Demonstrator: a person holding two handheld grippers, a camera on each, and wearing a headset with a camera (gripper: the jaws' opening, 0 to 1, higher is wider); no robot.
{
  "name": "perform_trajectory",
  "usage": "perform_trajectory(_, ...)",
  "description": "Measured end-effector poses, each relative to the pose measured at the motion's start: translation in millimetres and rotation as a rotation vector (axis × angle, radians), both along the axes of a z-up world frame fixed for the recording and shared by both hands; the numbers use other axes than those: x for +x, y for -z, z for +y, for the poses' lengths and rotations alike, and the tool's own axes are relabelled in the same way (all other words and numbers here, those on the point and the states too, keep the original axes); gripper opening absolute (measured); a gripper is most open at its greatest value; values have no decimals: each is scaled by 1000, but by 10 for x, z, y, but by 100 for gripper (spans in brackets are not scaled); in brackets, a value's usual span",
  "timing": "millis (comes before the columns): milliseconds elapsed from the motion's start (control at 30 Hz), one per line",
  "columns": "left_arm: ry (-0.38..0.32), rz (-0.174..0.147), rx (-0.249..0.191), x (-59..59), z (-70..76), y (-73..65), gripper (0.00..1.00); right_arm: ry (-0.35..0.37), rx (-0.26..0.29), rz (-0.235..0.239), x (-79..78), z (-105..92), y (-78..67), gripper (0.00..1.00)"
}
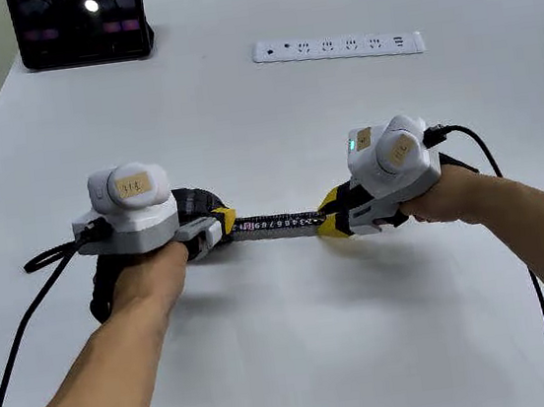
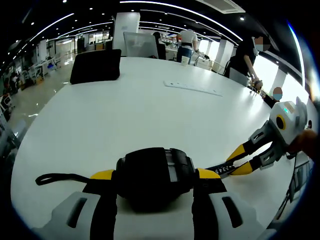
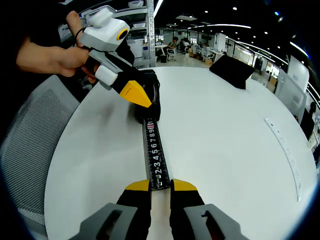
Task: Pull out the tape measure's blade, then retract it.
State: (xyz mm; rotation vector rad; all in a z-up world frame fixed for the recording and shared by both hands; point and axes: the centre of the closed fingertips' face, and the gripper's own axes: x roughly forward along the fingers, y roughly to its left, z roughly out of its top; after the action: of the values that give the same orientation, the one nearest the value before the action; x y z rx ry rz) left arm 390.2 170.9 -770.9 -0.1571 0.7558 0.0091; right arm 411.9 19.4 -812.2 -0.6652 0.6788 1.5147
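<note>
White table [image 1: 301,359], left gripper [image 1: 214,228] clamping tape measure [image 2: 152,172], right gripper [image 3: 160,186] pinching its blade [image 3: 152,150], facing inward

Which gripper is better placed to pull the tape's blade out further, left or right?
Right. The right gripper is shut on the tip of the blade, with a short length already out. The left gripper clamps the tape measure case and should just hold it steady.

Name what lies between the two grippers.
The tape measure's blade, pulled from the case in the left gripper to the right gripper; head view.
</note>
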Motion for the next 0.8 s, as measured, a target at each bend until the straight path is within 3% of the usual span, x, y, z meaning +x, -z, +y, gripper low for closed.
perform_trajectory(433,3,-1,-11,-19,-5,9,56,-23,17,2,-124,261,-20,11)
perform_trajectory(800,3,0,-17,-29,-9,5,56,-30,27,-2,-134,405,-5,11)
